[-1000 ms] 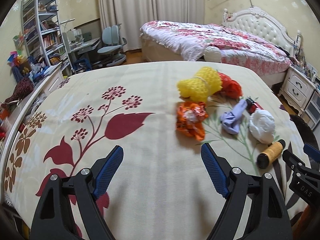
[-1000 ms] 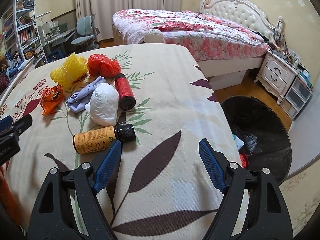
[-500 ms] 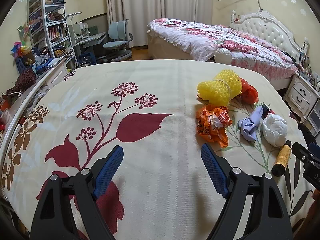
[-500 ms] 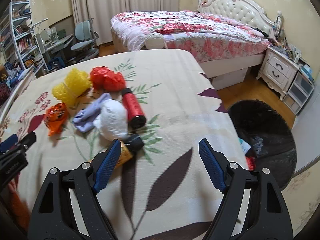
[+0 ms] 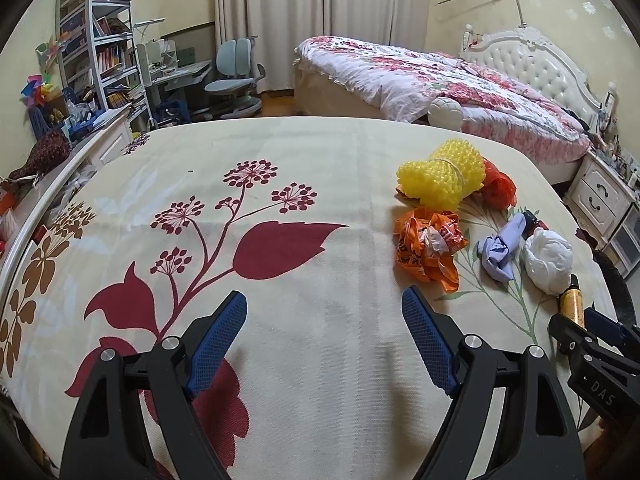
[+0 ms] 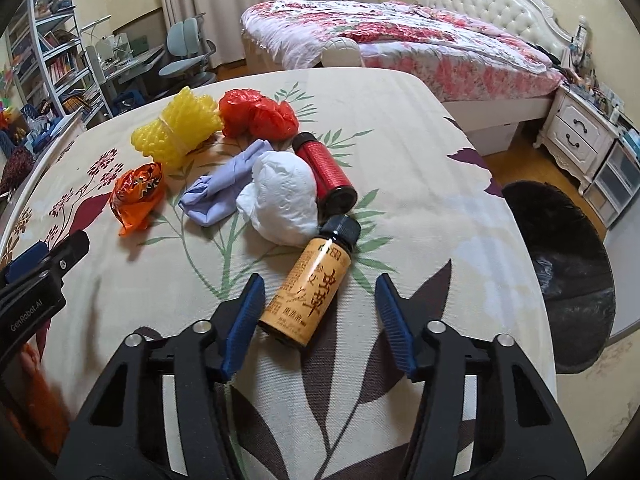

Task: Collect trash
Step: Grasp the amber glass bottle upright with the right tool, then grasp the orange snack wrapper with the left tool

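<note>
Trash lies on the flowered table cover [image 6: 420, 152]: an amber bottle with a black cap [image 6: 310, 284], a red canister [image 6: 324, 170], a white crumpled bag [image 6: 284, 200], a lilac glove [image 6: 224, 192], an orange wrapper [image 6: 138, 198], yellow foam netting [image 6: 176, 130] and a red bag [image 6: 258, 114]. My right gripper [image 6: 320, 316] is open, its fingers either side of the amber bottle's base, not touching. My left gripper [image 5: 324, 340] is open and empty over bare cloth, left of the orange wrapper [image 5: 428, 248].
A black-lined trash bin [image 6: 560, 276] stands on the floor right of the table. A bed [image 6: 400, 44] and a nightstand [image 6: 580, 136] are behind. Shelves and a desk chair [image 5: 236, 80] stand at the far left.
My right gripper has moved forward over the amber bottle, which now lies between its open fingers. My left gripper has swung left, so the trash sits further right in its view.
</note>
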Demonstrator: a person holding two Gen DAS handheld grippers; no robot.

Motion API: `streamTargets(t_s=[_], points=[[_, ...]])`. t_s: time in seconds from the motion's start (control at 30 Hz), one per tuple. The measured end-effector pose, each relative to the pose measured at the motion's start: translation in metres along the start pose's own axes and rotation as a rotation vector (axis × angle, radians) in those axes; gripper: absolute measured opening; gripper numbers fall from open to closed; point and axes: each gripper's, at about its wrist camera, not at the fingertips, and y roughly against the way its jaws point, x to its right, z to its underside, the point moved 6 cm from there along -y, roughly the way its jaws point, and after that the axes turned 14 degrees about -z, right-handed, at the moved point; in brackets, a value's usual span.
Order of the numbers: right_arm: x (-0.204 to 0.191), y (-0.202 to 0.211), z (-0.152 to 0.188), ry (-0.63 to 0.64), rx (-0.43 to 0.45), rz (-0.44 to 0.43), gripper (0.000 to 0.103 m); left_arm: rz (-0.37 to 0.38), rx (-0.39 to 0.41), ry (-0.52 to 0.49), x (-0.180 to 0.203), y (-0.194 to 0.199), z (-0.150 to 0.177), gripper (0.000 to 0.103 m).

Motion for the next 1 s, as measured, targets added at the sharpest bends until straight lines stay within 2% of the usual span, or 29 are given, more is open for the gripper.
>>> streamTargets(t_s=[0.07, 0.13, 0.23, 0.57, 0.8, 0.87, 0.9, 0.97, 1.0], points=[[0.003, 0.001, 0.0, 0.0, 0.004, 0.0, 0.047, 0.004, 0.001, -0.004, 0.002, 0.001, 0.0, 0.08], [0.006, 0.002, 0.0, 0.0, 0.006, 0.0, 0.035, 0.008, 0.004, -0.009, 0.005, 0.002, 0.0, 0.08], [0.01, 0.004, 0.0, -0.002, 0.011, -0.007, 0.023, 0.017, 0.007, -0.017, 0.01, 0.003, 0.0, 0.08], [0.036, 0.013, -0.002, -0.012, 0.04, 0.018, 0.023, 0.051, 0.019, -0.062, 0.041, 0.008, -0.003, 0.08], [0.054, 0.013, -0.006, -0.036, 0.047, 0.007, 0.023, 0.063, -0.016, -0.082, 0.064, -0.008, -0.014, 0.079], [0.056, 0.011, -0.007, -0.042, 0.044, 0.001, 0.023, 0.073, -0.038, -0.09, 0.069, -0.013, -0.016, 0.063], [0.057, 0.011, -0.006, -0.044, 0.041, -0.003, 0.023, 0.076, -0.05, -0.095, 0.071, -0.015, -0.016, 0.059], [0.057, 0.01, -0.007, -0.044, 0.04, -0.006, 0.023, 0.085, -0.071, -0.104, 0.074, -0.02, -0.015, 0.042], [0.057, 0.01, -0.007, -0.043, 0.039, -0.007, 0.023, 0.078, -0.069, -0.11, 0.075, -0.021, -0.015, 0.041]])
